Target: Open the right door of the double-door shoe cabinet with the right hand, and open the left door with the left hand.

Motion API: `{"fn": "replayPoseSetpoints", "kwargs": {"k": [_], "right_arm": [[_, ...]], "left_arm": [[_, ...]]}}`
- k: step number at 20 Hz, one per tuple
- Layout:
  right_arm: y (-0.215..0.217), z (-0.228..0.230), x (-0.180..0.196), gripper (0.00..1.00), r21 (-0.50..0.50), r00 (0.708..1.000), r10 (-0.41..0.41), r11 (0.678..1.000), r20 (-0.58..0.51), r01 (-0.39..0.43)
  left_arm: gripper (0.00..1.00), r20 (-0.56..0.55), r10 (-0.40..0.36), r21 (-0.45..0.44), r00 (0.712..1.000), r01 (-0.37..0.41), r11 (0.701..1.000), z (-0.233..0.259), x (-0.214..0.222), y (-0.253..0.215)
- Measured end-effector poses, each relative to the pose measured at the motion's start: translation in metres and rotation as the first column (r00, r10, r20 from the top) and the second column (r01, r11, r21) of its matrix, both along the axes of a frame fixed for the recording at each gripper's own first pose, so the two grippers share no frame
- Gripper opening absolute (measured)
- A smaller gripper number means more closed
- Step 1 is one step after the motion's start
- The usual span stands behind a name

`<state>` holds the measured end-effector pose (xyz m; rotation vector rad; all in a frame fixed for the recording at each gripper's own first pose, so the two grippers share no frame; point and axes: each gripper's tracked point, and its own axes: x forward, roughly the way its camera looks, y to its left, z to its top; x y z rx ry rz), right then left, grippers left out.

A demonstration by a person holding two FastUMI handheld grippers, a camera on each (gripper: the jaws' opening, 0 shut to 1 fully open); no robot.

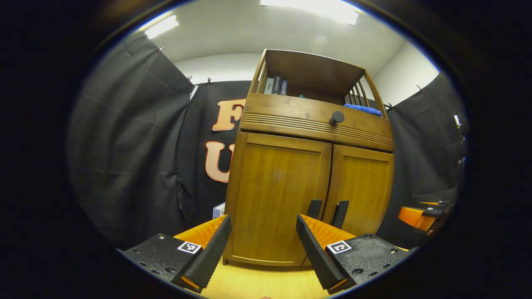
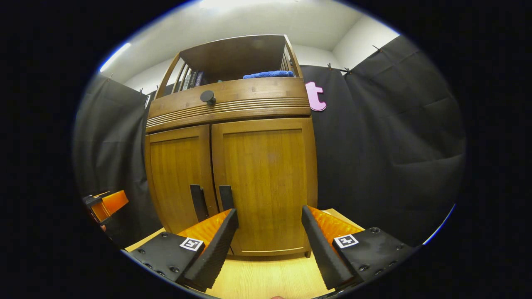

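A: Cabinet (image 2: 228,166): both doors closed; right handle (image 2: 226,197), left handle (image 1: 314,208) untouched, flanking its centre seam.

B: Right gripper (image 2: 270,236), left gripper (image 1: 264,243): jaws spread, empty, before the cabinet. Approach stage judged; right handle to be grasped next.

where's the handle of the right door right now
In the right gripper view the right door's handle is a dark upright bar at that door's inner edge, low down, beside the left door's handle and just above the right gripper's open fingers.
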<state>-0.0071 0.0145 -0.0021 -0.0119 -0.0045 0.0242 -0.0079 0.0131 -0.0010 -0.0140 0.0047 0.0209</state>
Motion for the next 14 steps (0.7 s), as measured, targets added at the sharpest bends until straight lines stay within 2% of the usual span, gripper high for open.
{"fn": "replayPoseSetpoints", "kwargs": {"k": [9, 10, 11, 14], "right_arm": [[-0.0052, 0.0018, -0.0008, 1.0, 0.009, 1.0, -0.013, 1.0, 0.006, 0.013], [-0.0054, 0.0021, -0.001, 0.94, 0.008, 1.0, -0.014, 1.0, 0.007, 0.014], [-0.006, 0.0018, -0.0008, 0.99, 0.005, 1.0, -0.015, 1.0, 0.006, 0.015], [-0.0085, 0.0008, 0.0008, 0.99, 0.005, 1.0, -0.015, 1.0, -0.001, 0.015]], "left_arm": [[0.92, 0.003, -0.004, -0.004, 1.0, 0.004, 1.0, 0.0006, 0.0039, -0.0012], [0.92, 0.003, -0.004, -0.003, 1.0, 0.004, 1.0, 0.0003, 0.004, -0.0014], [0.92, 0.002, -0.002, -0.003, 1.0, 0.002, 1.0, 0.0005, 0.0033, -0.0005], [0.92, -0.003, 0.003, -0.008, 1.0, -0.003, 1.0, -0.0029, 0.0053, 0.0005]]}}
